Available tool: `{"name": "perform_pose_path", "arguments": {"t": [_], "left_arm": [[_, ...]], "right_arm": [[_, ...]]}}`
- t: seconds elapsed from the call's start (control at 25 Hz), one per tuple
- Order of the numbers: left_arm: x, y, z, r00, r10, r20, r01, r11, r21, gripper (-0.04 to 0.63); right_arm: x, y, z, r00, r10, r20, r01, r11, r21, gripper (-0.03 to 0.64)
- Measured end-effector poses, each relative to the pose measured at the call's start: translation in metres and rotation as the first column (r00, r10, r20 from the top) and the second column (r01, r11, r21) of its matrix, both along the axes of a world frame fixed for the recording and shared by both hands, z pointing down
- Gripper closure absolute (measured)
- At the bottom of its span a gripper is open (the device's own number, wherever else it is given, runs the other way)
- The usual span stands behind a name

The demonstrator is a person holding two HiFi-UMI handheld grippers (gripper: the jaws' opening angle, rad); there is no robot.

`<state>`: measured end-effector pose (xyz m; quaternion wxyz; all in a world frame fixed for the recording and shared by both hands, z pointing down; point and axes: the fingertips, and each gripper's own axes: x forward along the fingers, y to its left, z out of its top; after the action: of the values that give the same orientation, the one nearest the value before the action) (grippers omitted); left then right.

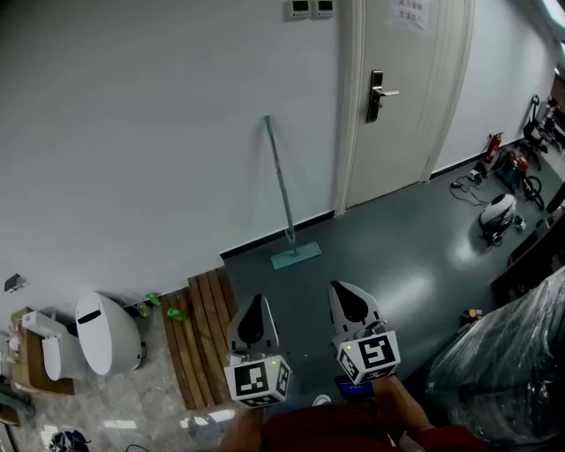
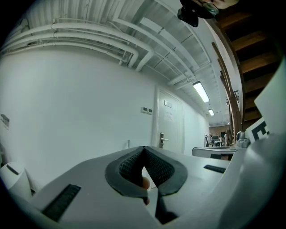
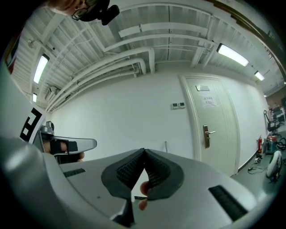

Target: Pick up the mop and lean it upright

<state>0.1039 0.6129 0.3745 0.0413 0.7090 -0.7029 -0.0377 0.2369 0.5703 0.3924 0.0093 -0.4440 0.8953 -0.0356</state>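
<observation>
Leaning upright against wall [image 1: 132, 132]: mop [image 1: 282, 190].

Mop [image 1: 285, 194] nearly all hidden behind left gripper [image 2: 144, 150] and right gripper [image 3: 144, 152] in their own views, only pole tip [image 2: 128, 144] showing, head out of sight. Door notice [image 1: 411, 12] cut by top edge, print too small. Wall switches [image 1: 310, 9] clipped by top edge. Person's forearms [image 1: 402, 408] cut off at bottom edge. Plastic-wrapped bulk [image 1: 521, 371] runs off right edge, contents unclear. Far-right floor clutter [image 1: 516, 168] too small to name. Skin-toned bit [image 3: 142, 190] behind right gripper jaw gap, can't tell what
</observation>
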Motion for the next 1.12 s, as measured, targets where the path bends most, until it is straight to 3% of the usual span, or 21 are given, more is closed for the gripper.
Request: {"name": "perform_pose_path", "arguments": {"t": [0.32, 0.76, 1.12], "left_arm": [[-0.06, -0.067, 0.0, 1.0, -0.011, -0.013, 0.011, 1.0, 0.005, 0.583], [-0.135, -0.153, 0.01, 0.998, 0.052, -0.023, -0.052, 0.999, 0.006, 0.583], [-0.166, -0.19, 0.009, 0.996, 0.08, -0.025, -0.079, 0.997, 0.017, 0.583]], "right_arm": [[-0.059, -0.069, 0.006, 1.0, -0.005, -0.02, 0.005, 1.0, -0.013, 0.6], [-0.131, -0.149, 0.007, 0.998, 0.056, -0.033, -0.056, 0.998, -0.011, 0.6], [-0.159, -0.182, 0.006, 0.996, 0.088, -0.024, -0.088, 0.996, 0.007, 0.6]]}}
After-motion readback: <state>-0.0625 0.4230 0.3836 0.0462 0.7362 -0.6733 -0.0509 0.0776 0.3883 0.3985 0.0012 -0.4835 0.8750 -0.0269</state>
